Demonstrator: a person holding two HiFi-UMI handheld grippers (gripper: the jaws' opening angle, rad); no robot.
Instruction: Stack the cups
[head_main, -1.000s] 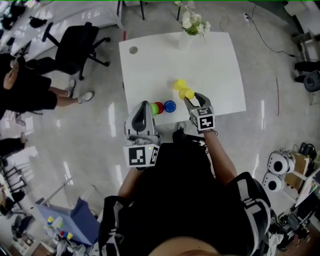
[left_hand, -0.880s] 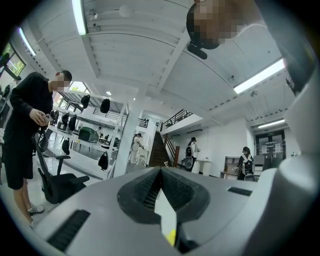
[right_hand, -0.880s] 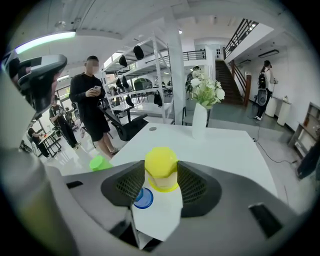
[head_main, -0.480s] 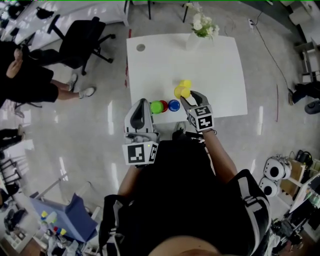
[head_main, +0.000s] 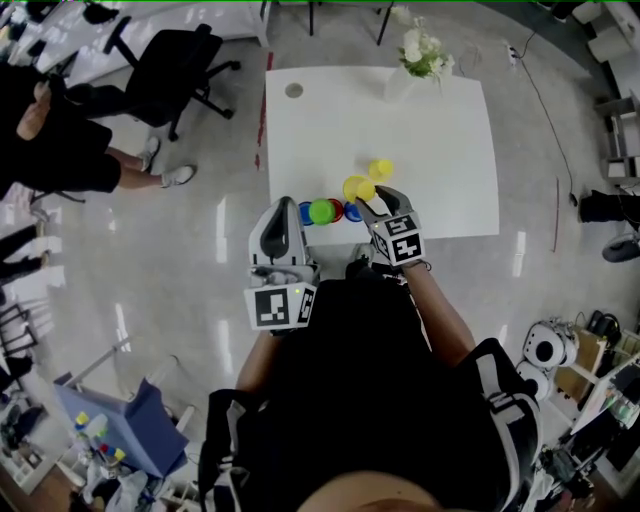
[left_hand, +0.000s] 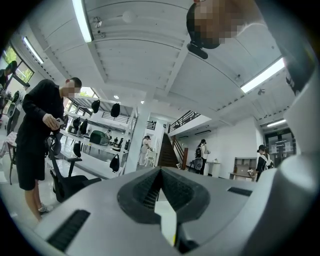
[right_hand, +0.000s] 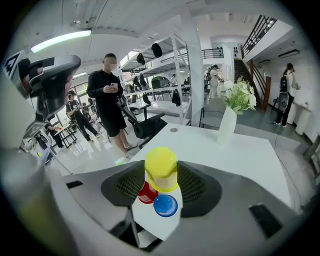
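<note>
The left tongs (left_hand: 161, 174) point level in front of the person's body, their grey jaws drawn together with nothing between them. The right tongs (right_hand: 161, 182) tilt downward and reach a little ahead of the left pair. Their jaws press on either side of an upturned yellow plastic cup (right_hand: 160, 162). Both bare forearms extend forward, the right forearm (head_main: 440, 312) stretched further out.

Head view looks steeply down on the white table (head_main: 440, 130). Right gripper view tilts down close over that table; left gripper view faces level into the room.
</note>
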